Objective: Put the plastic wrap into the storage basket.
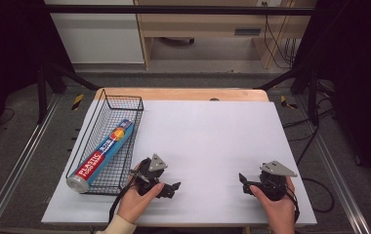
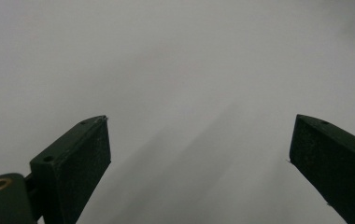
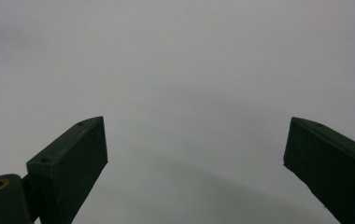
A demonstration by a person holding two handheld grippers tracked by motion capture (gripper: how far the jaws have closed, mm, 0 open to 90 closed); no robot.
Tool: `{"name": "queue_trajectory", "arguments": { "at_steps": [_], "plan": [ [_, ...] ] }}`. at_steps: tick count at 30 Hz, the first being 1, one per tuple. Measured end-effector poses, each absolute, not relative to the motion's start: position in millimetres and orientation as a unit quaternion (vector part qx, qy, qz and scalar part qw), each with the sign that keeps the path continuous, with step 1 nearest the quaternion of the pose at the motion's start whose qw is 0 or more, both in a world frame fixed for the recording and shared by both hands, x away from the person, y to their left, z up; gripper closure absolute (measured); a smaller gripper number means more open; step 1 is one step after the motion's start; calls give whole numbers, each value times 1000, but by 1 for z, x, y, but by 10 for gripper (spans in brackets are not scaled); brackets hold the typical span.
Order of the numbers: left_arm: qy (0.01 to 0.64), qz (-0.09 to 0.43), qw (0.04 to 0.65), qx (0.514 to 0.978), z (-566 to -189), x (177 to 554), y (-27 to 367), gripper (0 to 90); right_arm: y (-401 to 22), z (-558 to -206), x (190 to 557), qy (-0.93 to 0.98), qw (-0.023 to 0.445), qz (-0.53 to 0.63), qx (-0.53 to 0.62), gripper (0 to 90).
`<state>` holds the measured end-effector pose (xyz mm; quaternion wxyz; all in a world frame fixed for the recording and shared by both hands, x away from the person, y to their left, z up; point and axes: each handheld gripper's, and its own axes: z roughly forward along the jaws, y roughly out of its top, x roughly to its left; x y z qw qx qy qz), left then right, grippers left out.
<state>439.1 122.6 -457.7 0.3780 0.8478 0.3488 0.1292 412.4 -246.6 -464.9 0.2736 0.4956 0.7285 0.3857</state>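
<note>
1. The long blue and red cardboard box of plastic food wrap (image 1: 104,150) lies inside the black wire mesh basket (image 1: 120,103) at the left of the high view, running lengthwise, with its silver end at the basket's lower left corner.
2. The left gripper (image 1: 171,189) sits at lower centre-left, just right of the basket; its jaws stand apart and hold nothing, over the bare white surface (image 1: 213,131).
3. The right gripper (image 1: 244,182) rests at lower right, well apart from the basket, its jaws likewise spread and empty.
4. Judged from this: either the box is already put away and the work is done, or lifting it out has not yet begun. The pictures do not settle which.
</note>
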Motion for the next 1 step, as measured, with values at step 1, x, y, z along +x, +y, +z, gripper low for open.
{"name": "queue_trajectory", "arguments": {
  "at_steps": [1],
  "plan": [
    [350, 137, 383, 844, -456, 438, 125, 55, -247, -465, 413, 726, 273, 388, 497, 65]
  ]
}}
